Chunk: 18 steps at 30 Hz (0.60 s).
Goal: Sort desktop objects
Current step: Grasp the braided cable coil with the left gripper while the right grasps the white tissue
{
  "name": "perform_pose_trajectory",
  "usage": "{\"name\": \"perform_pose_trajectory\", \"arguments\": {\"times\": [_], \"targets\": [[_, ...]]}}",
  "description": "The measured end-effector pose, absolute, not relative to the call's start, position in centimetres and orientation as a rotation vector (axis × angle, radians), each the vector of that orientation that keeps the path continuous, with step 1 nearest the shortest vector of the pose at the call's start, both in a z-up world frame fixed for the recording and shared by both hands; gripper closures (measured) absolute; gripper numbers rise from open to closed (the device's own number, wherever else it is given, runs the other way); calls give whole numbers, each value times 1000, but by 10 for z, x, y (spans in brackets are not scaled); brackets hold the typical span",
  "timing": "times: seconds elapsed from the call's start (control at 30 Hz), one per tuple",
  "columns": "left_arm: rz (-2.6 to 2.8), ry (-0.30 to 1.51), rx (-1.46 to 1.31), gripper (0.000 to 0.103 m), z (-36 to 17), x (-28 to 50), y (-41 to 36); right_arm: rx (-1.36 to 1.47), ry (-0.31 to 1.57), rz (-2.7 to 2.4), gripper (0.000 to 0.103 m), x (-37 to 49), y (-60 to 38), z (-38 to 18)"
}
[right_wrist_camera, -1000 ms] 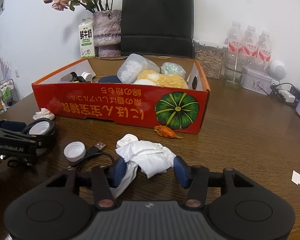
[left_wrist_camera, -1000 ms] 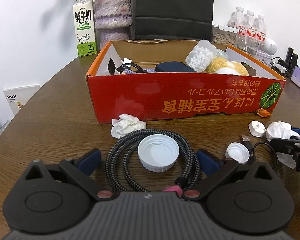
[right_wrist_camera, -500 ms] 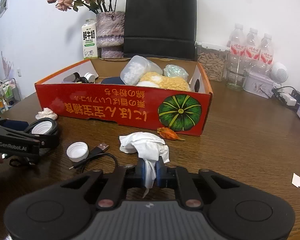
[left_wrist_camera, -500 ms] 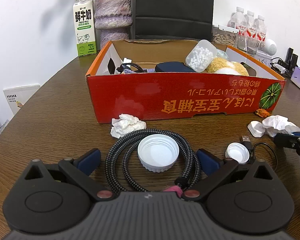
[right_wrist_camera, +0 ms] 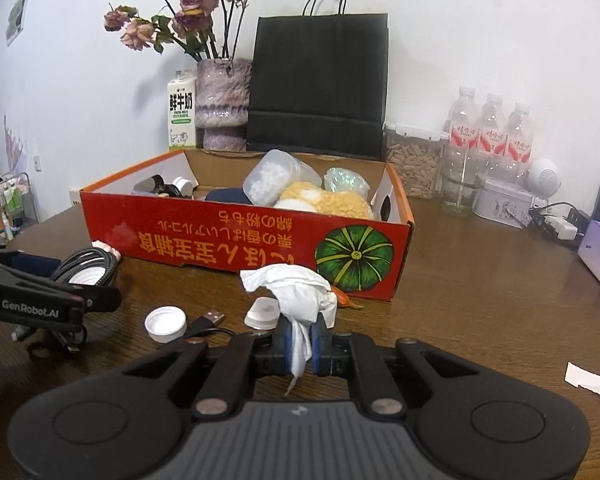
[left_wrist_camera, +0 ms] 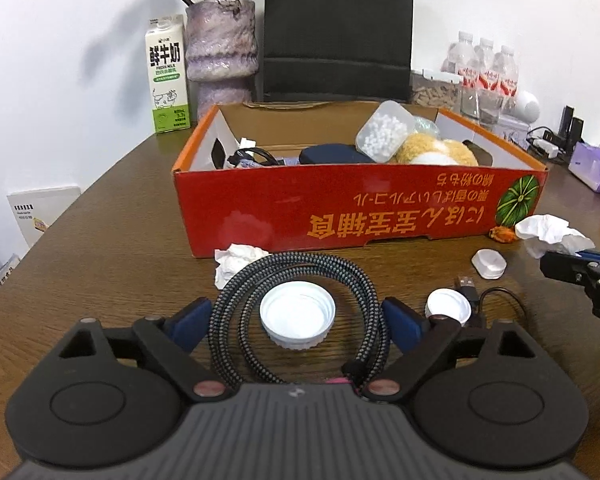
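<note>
- Where writing can be read, the white and green milk carton (left_wrist_camera: 167,80) at the upper left of the left wrist view carries "FRESH MILK" under large Chinese characters, and the left gripper (right_wrist_camera: 76,296) shows "GenRobot.AI" on its black side at the left edge of the right wrist view.
- The red cardboard box (left_wrist_camera: 340,208) has upside-down yellow characters and a green pumpkin picture on its front wall.
- The right gripper (right_wrist_camera: 302,340) points slightly downward at lower centre, its blue fingers (right_wrist_camera: 285,338) clamped on a crumpled white tissue (right_wrist_camera: 296,288) lifted just in front of the box.
- The left gripper's fingers (left_wrist_camera: 190,322) stand wide and have just been closing a little; between them, on the brown wooden bench (left_wrist_camera: 112,264), lie a coiled black braided cable (left_wrist_camera: 300,272) and a white plastic screw cap (left_wrist_camera: 297,314), the pads not pressing either.
</note>
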<state>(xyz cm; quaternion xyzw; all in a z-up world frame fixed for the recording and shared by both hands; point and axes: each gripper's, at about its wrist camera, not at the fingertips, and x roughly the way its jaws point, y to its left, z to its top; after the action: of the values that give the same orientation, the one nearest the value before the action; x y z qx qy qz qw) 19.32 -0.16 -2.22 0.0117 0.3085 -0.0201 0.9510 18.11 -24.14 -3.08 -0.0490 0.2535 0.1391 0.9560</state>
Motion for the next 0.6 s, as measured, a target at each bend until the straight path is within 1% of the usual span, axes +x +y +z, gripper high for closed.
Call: {"name": "perform_pose_trajectory", "arguments": {"times": [0.4, 0.6], "targets": [[-56, 530, 7, 11, 7, 173, -6, -38, 438, 291, 95, 173, -244, -11], [-70, 449, 7, 12, 34, 174, -6, -38, 391, 312, 94, 176, -236, 9]]}}
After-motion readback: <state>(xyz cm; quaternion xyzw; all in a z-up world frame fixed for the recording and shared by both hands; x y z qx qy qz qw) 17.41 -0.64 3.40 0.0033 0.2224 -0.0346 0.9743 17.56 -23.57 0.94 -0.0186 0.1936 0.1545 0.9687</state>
